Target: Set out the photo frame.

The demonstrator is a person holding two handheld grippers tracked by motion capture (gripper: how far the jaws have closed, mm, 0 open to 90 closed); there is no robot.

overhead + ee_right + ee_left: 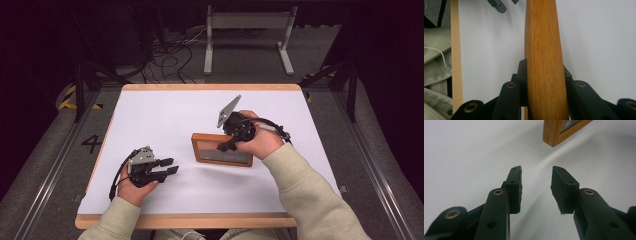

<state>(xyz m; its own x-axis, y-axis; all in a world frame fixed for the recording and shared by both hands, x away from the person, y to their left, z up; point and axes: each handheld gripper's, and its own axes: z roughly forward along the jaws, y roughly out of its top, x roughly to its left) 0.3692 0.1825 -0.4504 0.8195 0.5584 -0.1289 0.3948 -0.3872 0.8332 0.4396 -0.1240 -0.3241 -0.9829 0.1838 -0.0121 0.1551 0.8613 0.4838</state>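
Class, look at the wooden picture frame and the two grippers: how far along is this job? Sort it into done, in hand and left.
Done: the right gripper has clamped one wooden edge of the picture frame.
In hand: that side seems tilted up off the white table.
Left: the left gripper rests open and empty, apart from the frame; where the frame goes cannot be told.

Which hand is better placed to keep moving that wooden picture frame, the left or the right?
Right, probably. The right gripper is already clamped on the wooden frame, its jaws on either side of the edge. The left gripper sits open above the white table, apart from the frame.
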